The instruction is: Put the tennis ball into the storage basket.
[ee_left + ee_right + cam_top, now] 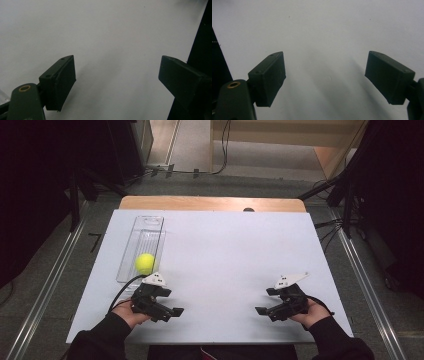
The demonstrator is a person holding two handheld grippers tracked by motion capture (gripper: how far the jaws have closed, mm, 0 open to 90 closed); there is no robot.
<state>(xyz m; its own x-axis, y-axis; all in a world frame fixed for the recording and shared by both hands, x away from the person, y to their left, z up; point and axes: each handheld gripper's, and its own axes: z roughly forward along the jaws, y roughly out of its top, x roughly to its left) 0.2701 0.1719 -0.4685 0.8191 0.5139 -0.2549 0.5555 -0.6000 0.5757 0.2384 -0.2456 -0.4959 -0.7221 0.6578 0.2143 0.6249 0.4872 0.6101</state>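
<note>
A yellow-green ball [145, 263] lies at the near end of a clear plastic tray [148, 223] on the left of the white board [230, 245]. My left gripper [172, 302] rests near the front edge, just in front of the ball, and points right with its jaws apart. My right gripper [265, 301] sits at the front right, points left and is also open. In the left gripper view, the left gripper [117, 70] has only bare white board between its jaws. In the right gripper view, the right gripper [324, 66] likewise holds nothing.
The board lies on a wooden table [212, 203] whose far edge shows behind it. Metal rails [47, 285] run along both sides on the floor. Cables and dark stands [345, 195] crowd the far right and left.
</note>
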